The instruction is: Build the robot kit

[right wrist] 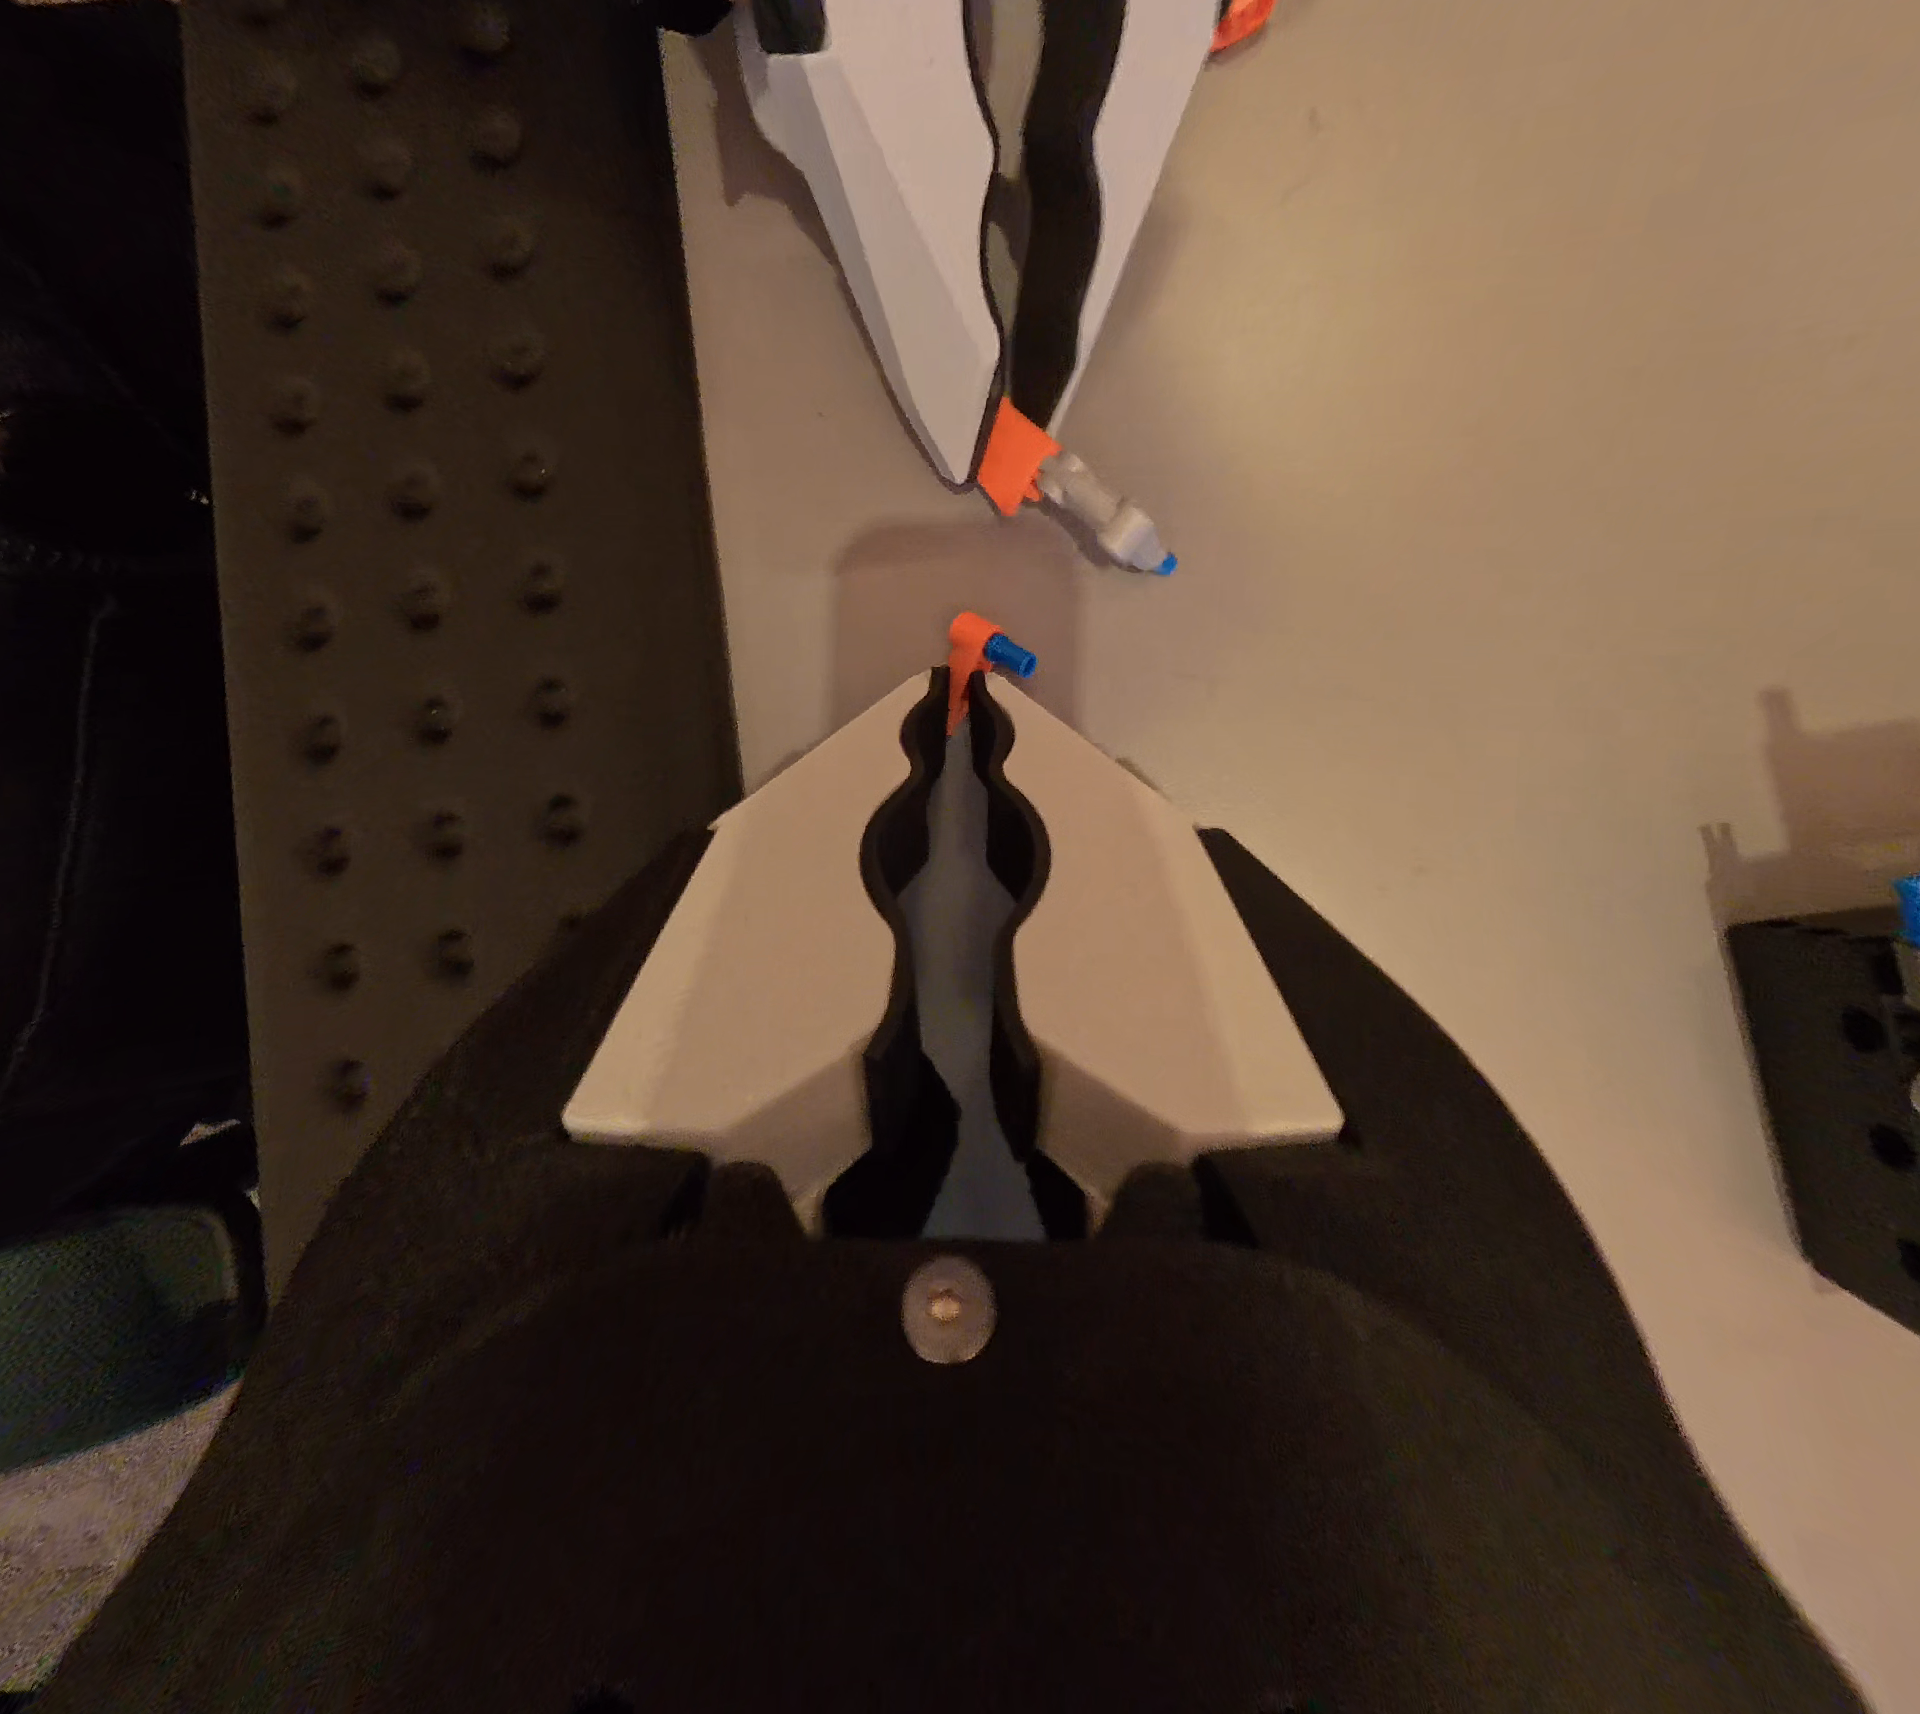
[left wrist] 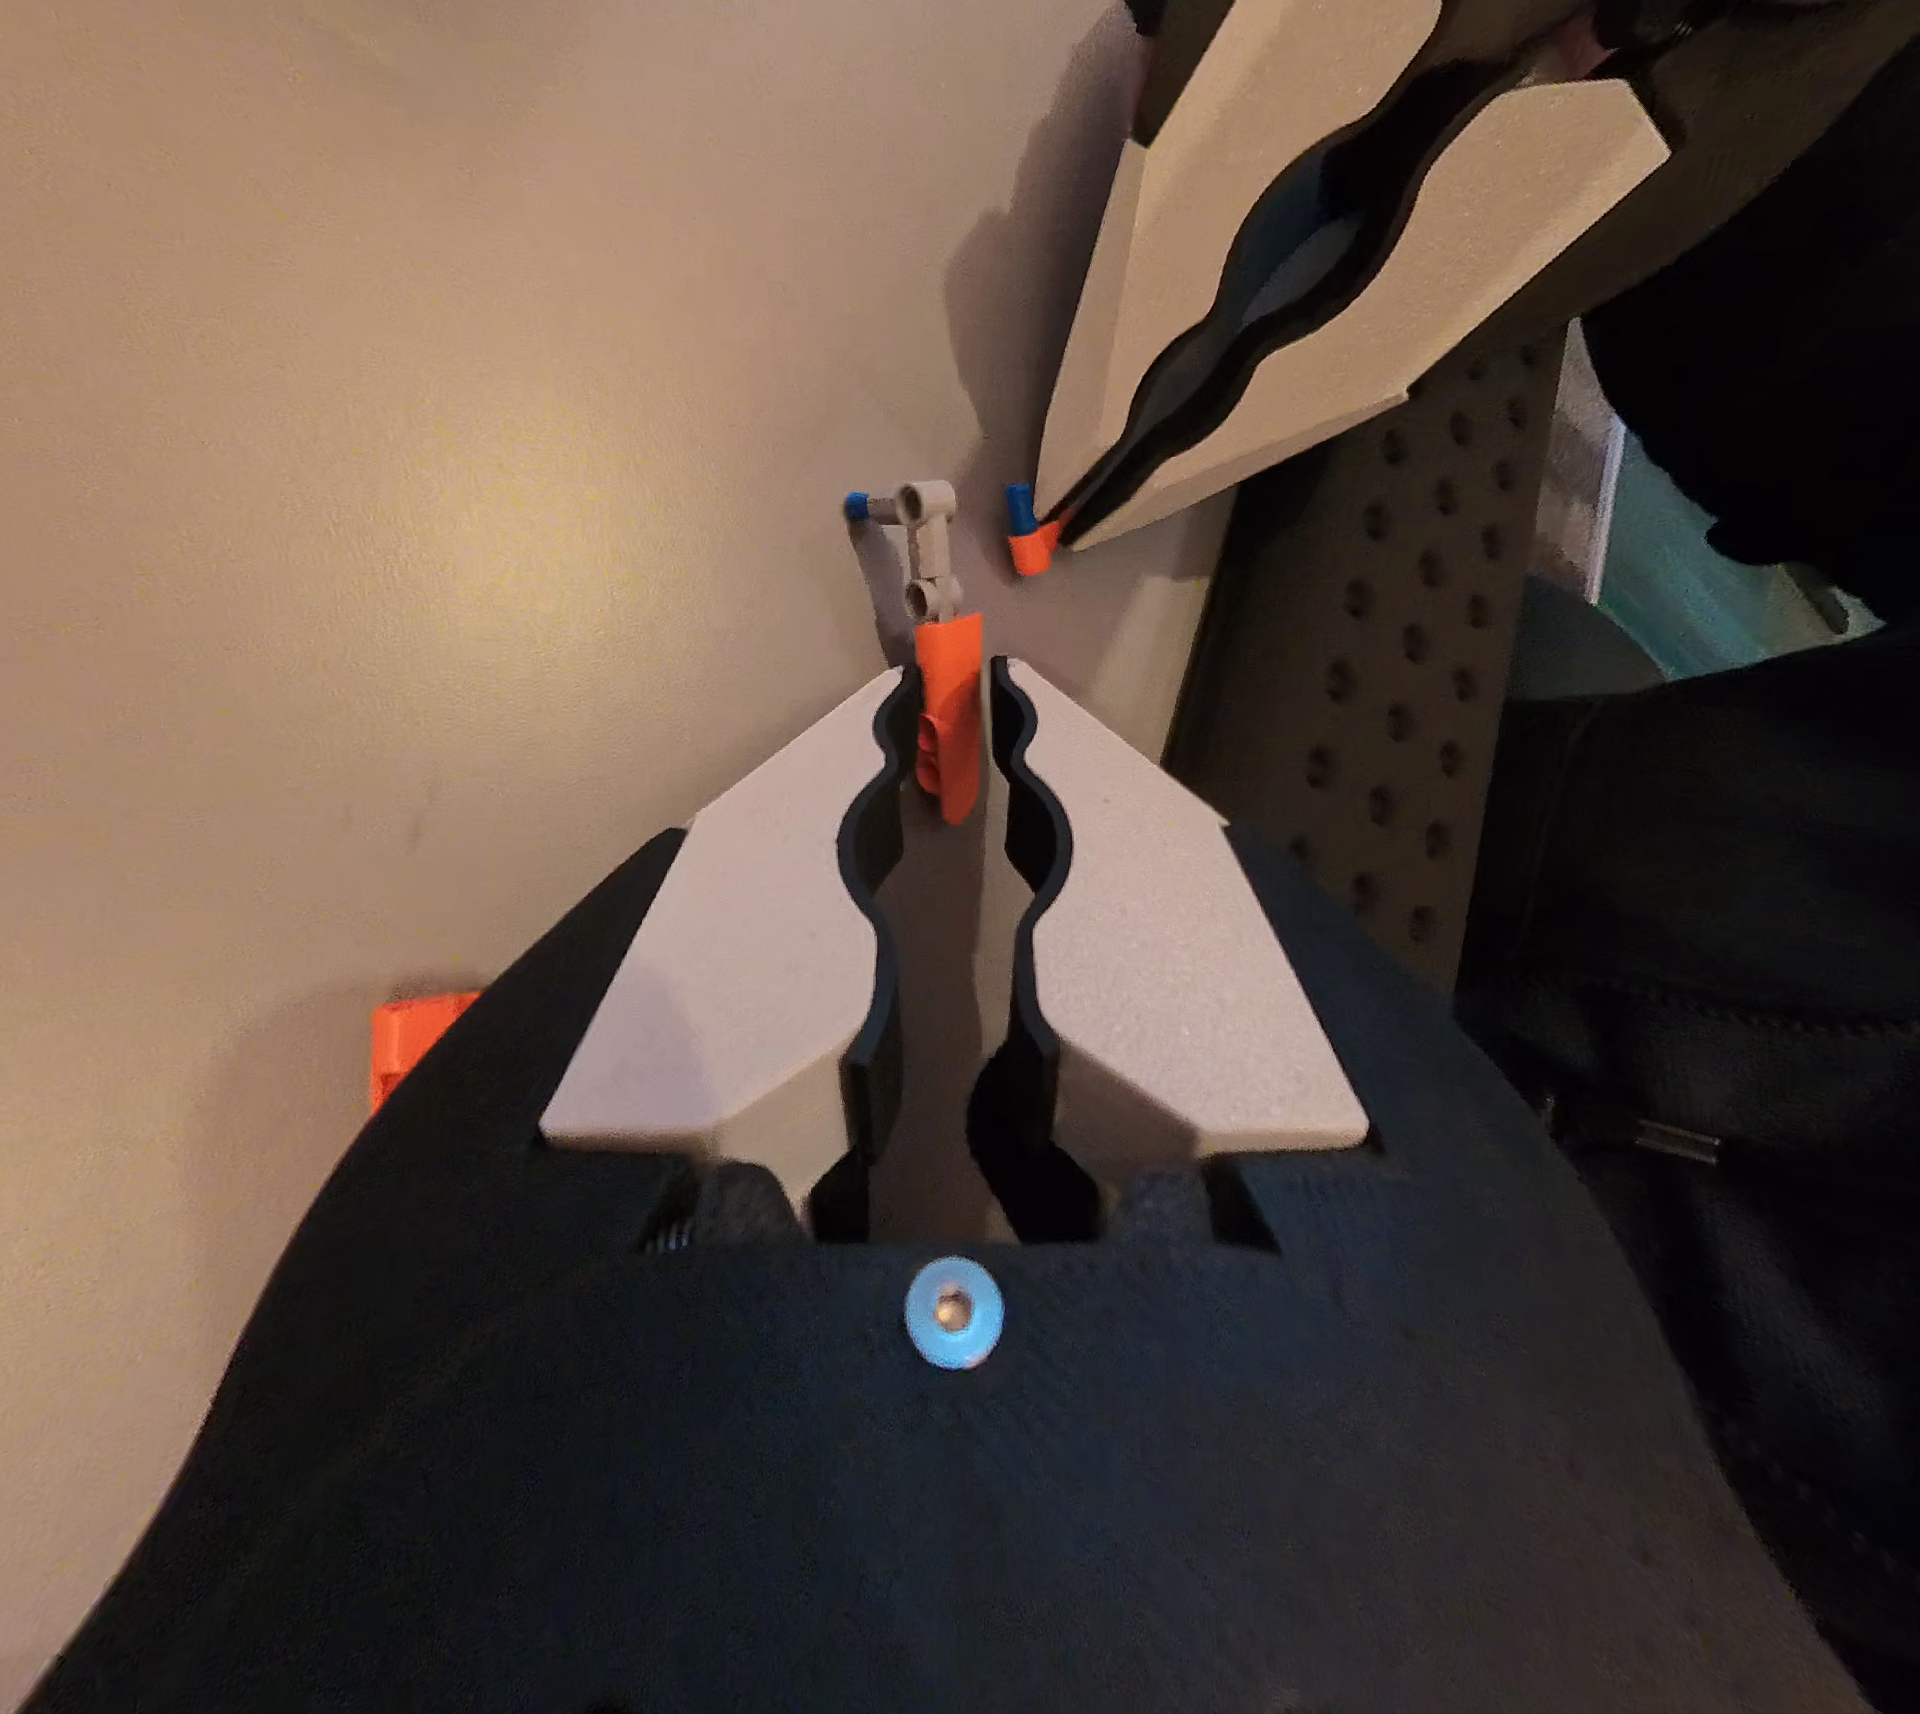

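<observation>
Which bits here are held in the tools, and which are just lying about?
Held: orange-and-grey assembly in left tool; orange piece with blue pin in right tool.
Lying about: loose orange part, black holed block, studded black strip.

Warm, dim indoor light; a soft glare patch on the bench [left wrist: 499, 563]; fingers [right wrist: 883, 210] cast grey shadows beside them; wide-angle bending at the edges; near black parts murky, slightly soft.

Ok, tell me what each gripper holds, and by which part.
Left gripper: orange beam, held by its near end. Right gripper: small orange connector, held by its lower end.
</observation>
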Demonstrator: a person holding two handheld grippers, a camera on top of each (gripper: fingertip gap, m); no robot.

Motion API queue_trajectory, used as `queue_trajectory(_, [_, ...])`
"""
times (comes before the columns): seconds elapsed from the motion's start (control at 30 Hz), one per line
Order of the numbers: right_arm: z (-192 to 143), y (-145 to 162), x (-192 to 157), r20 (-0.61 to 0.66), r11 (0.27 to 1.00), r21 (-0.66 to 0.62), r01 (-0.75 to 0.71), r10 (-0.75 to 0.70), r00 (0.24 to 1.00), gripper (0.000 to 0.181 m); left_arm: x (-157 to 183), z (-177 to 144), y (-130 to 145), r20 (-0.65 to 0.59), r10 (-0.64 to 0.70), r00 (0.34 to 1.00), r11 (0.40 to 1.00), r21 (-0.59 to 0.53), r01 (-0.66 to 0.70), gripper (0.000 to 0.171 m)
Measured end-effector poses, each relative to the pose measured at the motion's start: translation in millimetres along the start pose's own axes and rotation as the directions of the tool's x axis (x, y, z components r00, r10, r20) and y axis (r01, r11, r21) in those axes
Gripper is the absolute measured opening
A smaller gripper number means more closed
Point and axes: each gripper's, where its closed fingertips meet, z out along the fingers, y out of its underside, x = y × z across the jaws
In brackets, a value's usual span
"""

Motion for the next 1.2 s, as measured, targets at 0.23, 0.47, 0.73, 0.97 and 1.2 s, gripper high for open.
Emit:
queue_trajectory(0.23, [-0.7,-0.8,-0.9,0.027,0.999,-0.028,0.022,-0.021,0.999,0.004,1.1,2.2,-2.2,0.06,0.117,0.991,0.993,-0.03,-0.115,0.019])
queue_trajectory(0.47, [-6.0,0.0,-1.3,-0.021,1.0,0.004,0.023,-0.023,1.0,0.0,17.3,-3.6,-20.0,0.146,0.293,0.945,0.954,0.022,-0.299,0.018])
queue_trajectory(0.73, [1.6,0.0,-0.9,-0.054,1.0,-0.011,-0.029,0.029,0.998,0.002,18.7,-1.2,-21.7,0.188,0.341,0.921,0.937,0.004,-0.348,0.013])
queue_trajectory(0.97, [-12.2,-10.3,-8.9,-0.116,0.99,0.007,0.144,-0.142,0.983,0.0,26.6,-1.0,-23.5,0.128,0.309,0.942,0.947,0.046,-0.317,0.015])
queue_trajectory(1.2, [-31.8,-20.9,-21.6,-0.182,0.929,-0.1,0.355,-0.368,0.912,0.0,56.2,-4.1,-33.7,-0.06,0.273,0.96,0.953,0.15,-0.262,0.01])
